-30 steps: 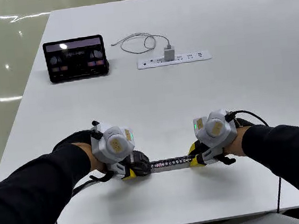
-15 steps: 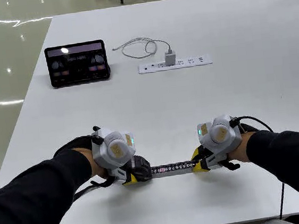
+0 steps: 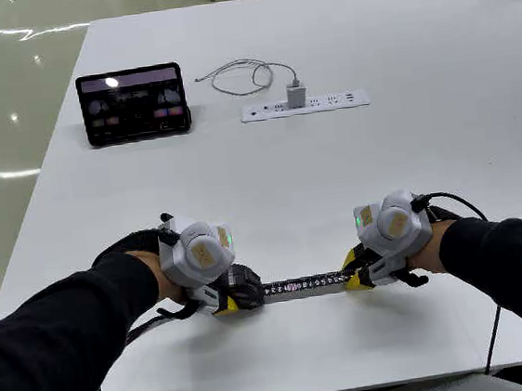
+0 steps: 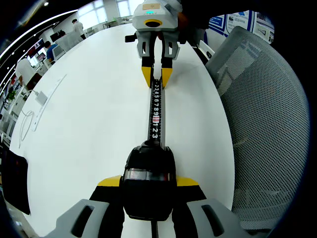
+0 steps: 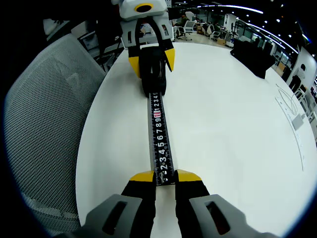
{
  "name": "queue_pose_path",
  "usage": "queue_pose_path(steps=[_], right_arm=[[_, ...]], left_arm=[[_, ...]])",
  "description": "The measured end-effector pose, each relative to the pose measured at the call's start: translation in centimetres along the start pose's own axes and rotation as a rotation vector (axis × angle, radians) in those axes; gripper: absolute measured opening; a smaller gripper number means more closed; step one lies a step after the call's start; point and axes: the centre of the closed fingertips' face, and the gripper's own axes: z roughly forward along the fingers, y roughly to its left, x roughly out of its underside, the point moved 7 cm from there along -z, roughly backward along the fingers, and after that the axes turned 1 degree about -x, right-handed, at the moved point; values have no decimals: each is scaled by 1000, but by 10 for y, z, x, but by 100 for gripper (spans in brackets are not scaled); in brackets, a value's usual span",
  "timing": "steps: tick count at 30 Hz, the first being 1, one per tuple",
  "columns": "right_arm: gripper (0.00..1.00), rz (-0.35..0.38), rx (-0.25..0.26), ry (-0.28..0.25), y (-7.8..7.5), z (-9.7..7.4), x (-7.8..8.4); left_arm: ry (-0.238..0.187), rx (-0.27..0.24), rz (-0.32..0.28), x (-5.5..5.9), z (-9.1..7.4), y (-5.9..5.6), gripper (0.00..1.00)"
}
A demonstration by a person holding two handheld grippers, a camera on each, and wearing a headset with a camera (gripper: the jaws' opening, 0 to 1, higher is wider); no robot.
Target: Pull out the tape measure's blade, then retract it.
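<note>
A black tape measure case [image 4: 148, 181] lies near the table's front edge, and my left gripper [image 3: 223, 300] is shut on it. In the head view the case [image 3: 243, 287] sits just right of that gripper. Its blade [image 3: 303, 285] runs out to the right, flat along the table, with printed numbers showing [image 5: 158, 133]. My right gripper [image 3: 353, 275] is shut on the blade's end [image 5: 163, 176]. In the left gripper view the blade [image 4: 155, 111] stretches ahead to the right gripper [image 4: 157, 79]. The right gripper view has the case [image 5: 151, 69] between the left gripper's yellow fingertips [image 5: 134, 65].
A dark tablet [image 3: 133, 102] stands at the back left of the white table [image 3: 333, 169]. A white power strip [image 3: 304, 104] with a charger and a coiled cable [image 3: 244, 74] lies behind the middle. A grey mesh chair [image 4: 267, 114] stands off the front edge.
My right gripper has moved right with the blade's end, so more blade shows between the grippers. The left gripper and case have stayed put.
</note>
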Motion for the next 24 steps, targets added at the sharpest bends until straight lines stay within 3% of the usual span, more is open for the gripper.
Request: queue_pose_path(steps=[24], right_arm=[[9, 6, 7, 17, -1, -9, 12]], left_arm=[[0, 2, -9, 0, 0, 0, 33]])
